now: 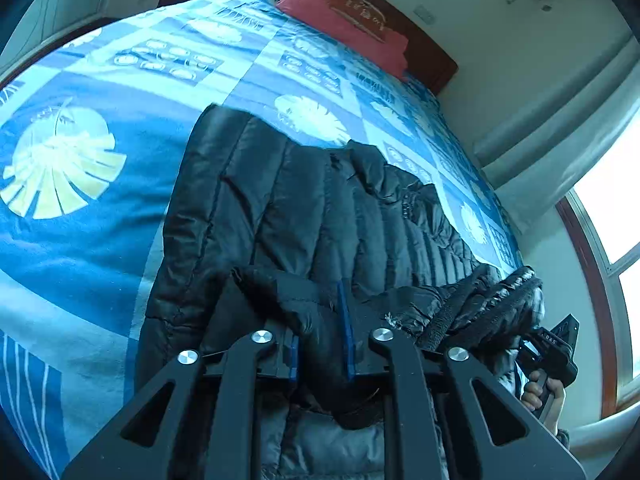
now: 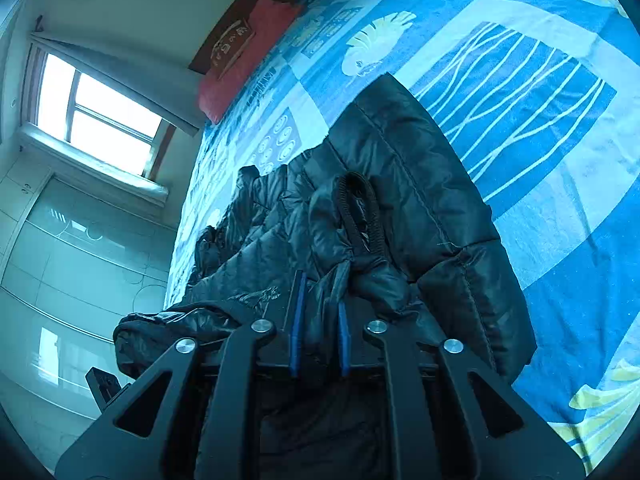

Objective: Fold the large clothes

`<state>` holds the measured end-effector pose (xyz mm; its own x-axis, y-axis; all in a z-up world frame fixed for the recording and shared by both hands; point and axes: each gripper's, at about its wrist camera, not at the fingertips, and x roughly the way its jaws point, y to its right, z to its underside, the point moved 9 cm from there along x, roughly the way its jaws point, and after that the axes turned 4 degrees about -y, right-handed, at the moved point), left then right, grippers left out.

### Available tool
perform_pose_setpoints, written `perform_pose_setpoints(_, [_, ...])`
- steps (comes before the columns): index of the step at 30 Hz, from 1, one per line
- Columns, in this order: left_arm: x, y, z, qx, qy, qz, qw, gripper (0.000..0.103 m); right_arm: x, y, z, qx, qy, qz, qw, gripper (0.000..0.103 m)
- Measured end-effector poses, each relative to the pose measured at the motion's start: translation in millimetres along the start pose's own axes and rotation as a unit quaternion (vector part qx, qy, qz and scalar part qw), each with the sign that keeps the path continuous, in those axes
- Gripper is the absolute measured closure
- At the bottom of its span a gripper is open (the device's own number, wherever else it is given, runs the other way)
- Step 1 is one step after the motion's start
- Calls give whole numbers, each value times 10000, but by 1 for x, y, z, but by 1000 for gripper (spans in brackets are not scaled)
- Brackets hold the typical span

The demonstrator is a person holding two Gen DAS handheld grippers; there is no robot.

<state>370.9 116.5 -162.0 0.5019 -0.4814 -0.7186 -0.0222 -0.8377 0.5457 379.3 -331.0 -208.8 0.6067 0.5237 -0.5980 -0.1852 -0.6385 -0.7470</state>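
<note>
A black quilted puffer jacket [image 1: 300, 200] lies on a bed with a blue patterned cover [image 1: 80, 260], its near part folded over the rest. My left gripper [image 1: 320, 320] is shut on a bunched fold at the jacket's near edge, and the fabric fills the gap between the blue pads [image 1: 349, 332]. My right gripper [image 2: 320, 296] is shut on another fold of the same jacket [image 2: 420, 200], next to a ribbed black cuff [image 2: 360, 208]. In the left wrist view the right tool's body [image 1: 552, 344] and the hand on it [image 1: 540, 396] show at the far right; its fingertips are buried in fabric.
A red pillow [image 1: 344, 28] leans on a dark wooden headboard [image 1: 424, 40] at the bed's far end. A bright window [image 2: 100, 112] and pale glass-fronted cupboards [image 2: 80, 260] line the wall beside the bed. Blue cover [image 2: 560, 160] shows around the jacket.
</note>
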Motion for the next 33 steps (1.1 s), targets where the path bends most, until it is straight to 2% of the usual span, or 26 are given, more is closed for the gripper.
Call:
perform_pose_setpoints(3, [-14,6,-3,-170,43,201,9996,70,-19,-4,-2,-52,160,-72,9998,65])
perform_pose_setpoints(4, [-19,7,-3,-249,54,278,9993,65,-29,-5,-3,-98,269,-82,9996,54])
perform_pose_setpoints(5, [-22,9,-5,-294,71,327,9990,57,-35,-6,-4,-144,315,-95,9994,51])
perform_pose_setpoints(6, [-30,11,-6,-336,118,408,9985,52,-40,-8,-4,-222,330,-101,9992,51])
perform_pose_setpoints(8, [-44,13,-9,-411,333,466,9975,33,-49,-12,-4,-467,311,-17,9984,51])
perform_pose_setpoints(11, [-61,15,-15,-309,588,438,9968,28,-54,-14,-9,-938,308,324,9946,50])
perform_pose_setpoints(12, [-63,17,-15,-149,580,426,9973,28,-51,-16,-10,-1027,270,353,9937,50])
perform_pose_setpoints(15, [-57,13,-19,312,607,18,9977,28,-34,-25,-15,-1401,19,439,9892,46])
perform_pose_setpoints(21, [-13,-6,-29,869,164,-583,9944,28,6,-33,-26,-2162,-302,898,9717,41])
perform_pose_setpoints(23, [-1,-6,-34,1107,114,-640,9917,28,18,-31,-28,-2249,-407,984,9685,40])
perform_pose_setpoints(25, [10,-4,-36,1224,-47,-515,9911,28,30,-26,-26,-2324,-578,1075,9649,41])
perform_pose_setpoints(26, [13,-5,-36,1249,-97,-494,9909,28,34,-25,-25,-2383,-592,1156,9625,48])
perform_pose_setpoints(27, [17,-4,-37,1292,-162,-471,9904,31,36,-24,-24,-2444,-590,1251,9598,56])
perform_pose_setpoints(29, [22,-2,-36,1389,-243,-534,9886,56,37,-22,-23,-2534,-503,1411,9557,70])
perform_pose_setpoints(32, [17,5,-34,1614,-125,-693,9844,71,27,-28,-20,-2644,-256,1405,9538,81])
perform_pose_setpoints(33, [13,10,-32,1705,-39,-735,9826,73,21,-31,-19,-2685,-168,1392,9530,82])
